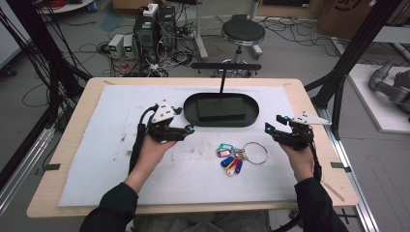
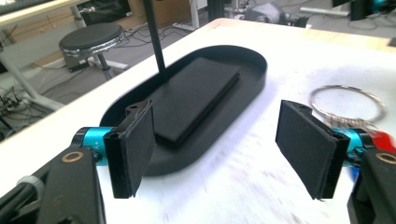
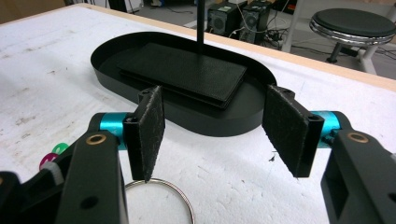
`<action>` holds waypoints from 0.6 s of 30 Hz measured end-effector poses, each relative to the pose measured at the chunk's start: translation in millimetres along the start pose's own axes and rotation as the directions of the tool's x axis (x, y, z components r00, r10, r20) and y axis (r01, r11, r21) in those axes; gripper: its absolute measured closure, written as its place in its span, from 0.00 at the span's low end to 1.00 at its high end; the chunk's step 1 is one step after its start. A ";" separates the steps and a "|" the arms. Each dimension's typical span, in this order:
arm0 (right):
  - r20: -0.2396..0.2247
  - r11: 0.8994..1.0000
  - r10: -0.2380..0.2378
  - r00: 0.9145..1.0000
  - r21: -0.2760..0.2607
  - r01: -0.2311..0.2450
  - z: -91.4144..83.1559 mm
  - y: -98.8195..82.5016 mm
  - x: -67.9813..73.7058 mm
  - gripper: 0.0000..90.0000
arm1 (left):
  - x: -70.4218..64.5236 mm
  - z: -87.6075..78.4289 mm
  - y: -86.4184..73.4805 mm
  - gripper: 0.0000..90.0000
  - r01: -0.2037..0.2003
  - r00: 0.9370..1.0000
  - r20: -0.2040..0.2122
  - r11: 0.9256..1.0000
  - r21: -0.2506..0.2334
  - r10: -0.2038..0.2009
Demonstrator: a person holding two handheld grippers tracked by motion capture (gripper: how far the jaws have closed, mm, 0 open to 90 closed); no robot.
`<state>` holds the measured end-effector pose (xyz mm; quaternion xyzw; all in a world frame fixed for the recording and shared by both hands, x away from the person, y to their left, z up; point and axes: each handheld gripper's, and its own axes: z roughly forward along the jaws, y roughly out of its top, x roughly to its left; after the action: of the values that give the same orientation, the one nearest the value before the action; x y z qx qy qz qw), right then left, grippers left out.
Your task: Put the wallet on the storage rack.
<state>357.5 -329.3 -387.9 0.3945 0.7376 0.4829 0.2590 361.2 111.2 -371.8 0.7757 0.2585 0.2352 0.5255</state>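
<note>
- Forearms in dark sleeves enter from the bottom edge of the high view, one hand on each tool.
- Left gripper [image 1: 189, 128] sits left of centre, held level and aimed toward the frame's right; its jaws stand wide apart with nothing between them.
- Right gripper [image 1: 269, 129] sits at centre right, aimed toward the frame's left; its jaws are likewise spread and hold nothing.
- Bunch of coloured plastic key tags on a large silver metal ring [image 1: 240, 156] lies on the white foam mat [image 1: 121, 111], lower centre, between the two grippers, nearer the frame's bottom edge than both, touching neither.
- Black oval tray [image 1: 191, 107] with a flat black pad [image 1: 221, 108] and a thin black post sits above the keys, at centre.
</note>
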 end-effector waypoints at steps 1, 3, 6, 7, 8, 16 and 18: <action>0.002 1.000 -0.002 1.000 0.001 0.002 -0.2 0.0 0.0 0.44 | 0.4 -6.9 -3.3 0.31 0.006 1.000 0.002 1.000 0.001 -0.006; 0.005 1.000 0.000 1.000 0.010 0.000 -1.3 -0.3 0.0 0.44 | 0.9 -19.6 -10.1 0.31 0.020 1.000 -0.004 1.000 -0.006 -0.020; 0.009 1.000 0.000 1.000 0.014 0.000 -5.1 -1.4 0.2 0.44 | 2.4 -38.8 -20.5 0.29 0.046 0.999 -0.015 0.999 -0.017 -0.047; 0.011 1.000 -0.002 1.000 0.015 0.002 -6.6 -2.1 0.2 0.44 | 3.1 -44.9 -24.0 0.27 0.050 0.999 -0.017 0.999 -0.020 -0.051; 0.016 1.000 -0.007 1.000 0.014 0.007 -7.8 -2.8 -0.3 0.44 | 3.5 -52.2 -28.7 0.26 0.058 0.998 -0.025 0.998 -0.022 -0.059; 0.031 1.000 0.019 0.999 -0.006 -0.019 -15.8 -9.0 -4.3 0.43 | 7.0 -80.9 -54.0 0.26 0.083 0.991 -0.102 0.996 -0.025 -0.086; 0.034 1.000 0.022 0.999 -0.010 -0.022 -17.2 -9.0 -4.2 0.43 | 8.3 -82.2 -57.6 0.26 0.096 0.989 -0.112 0.995 -0.022 -0.097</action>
<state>343.7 -343.5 -389.3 0.4095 0.7265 0.4824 0.2679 306.2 191.6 -397.3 0.7434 0.3230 0.2551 0.5272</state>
